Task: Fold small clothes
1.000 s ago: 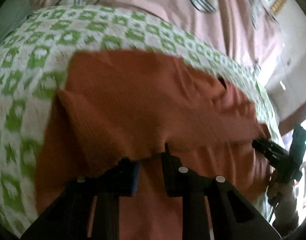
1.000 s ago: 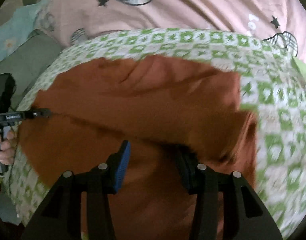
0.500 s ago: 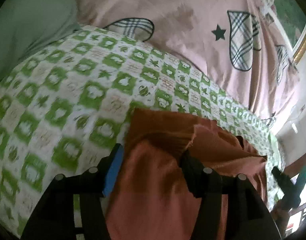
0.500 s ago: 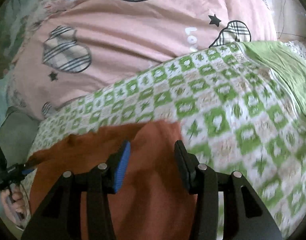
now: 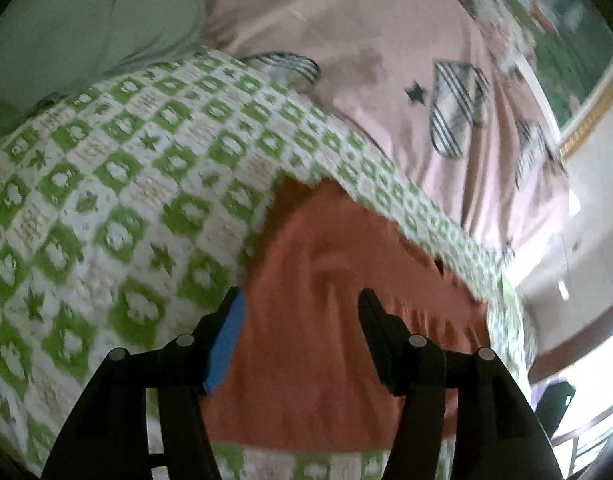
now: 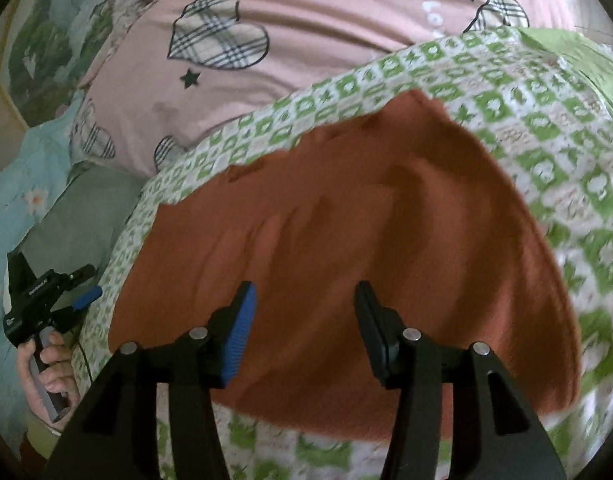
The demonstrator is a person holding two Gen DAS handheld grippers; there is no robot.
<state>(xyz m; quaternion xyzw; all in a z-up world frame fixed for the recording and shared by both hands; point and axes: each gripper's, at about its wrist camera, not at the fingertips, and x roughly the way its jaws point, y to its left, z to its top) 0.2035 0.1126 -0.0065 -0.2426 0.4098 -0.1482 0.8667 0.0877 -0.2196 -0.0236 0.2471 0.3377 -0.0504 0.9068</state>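
Observation:
An orange garment (image 5: 338,320) lies folded and fairly flat on a green-and-white checked blanket (image 5: 106,200). My left gripper (image 5: 300,294) hovers over the garment's left part, open, and no cloth is pinched between its pads. In the right wrist view the same garment (image 6: 346,220) fills the middle. My right gripper (image 6: 304,286) hangs above its near edge; its jaws are opening and hold nothing. The left gripper (image 6: 89,281) also shows at the far left, held in a hand (image 6: 46,368) just off the garment's left edge.
A pink sheet with plaid hearts and stars (image 6: 306,40) lies beyond the blanket (image 6: 546,140). A grey-green pillow (image 5: 66,20) sits at the far left, a light green cloth (image 6: 566,52) at the far right. Pale blue floral fabric (image 6: 10,200) borders the left side.
Both grippers had the orange cloth between their fingers a second ago. They have let it go, opened wider and drawn back, and the garment now lies folded on the blanket.

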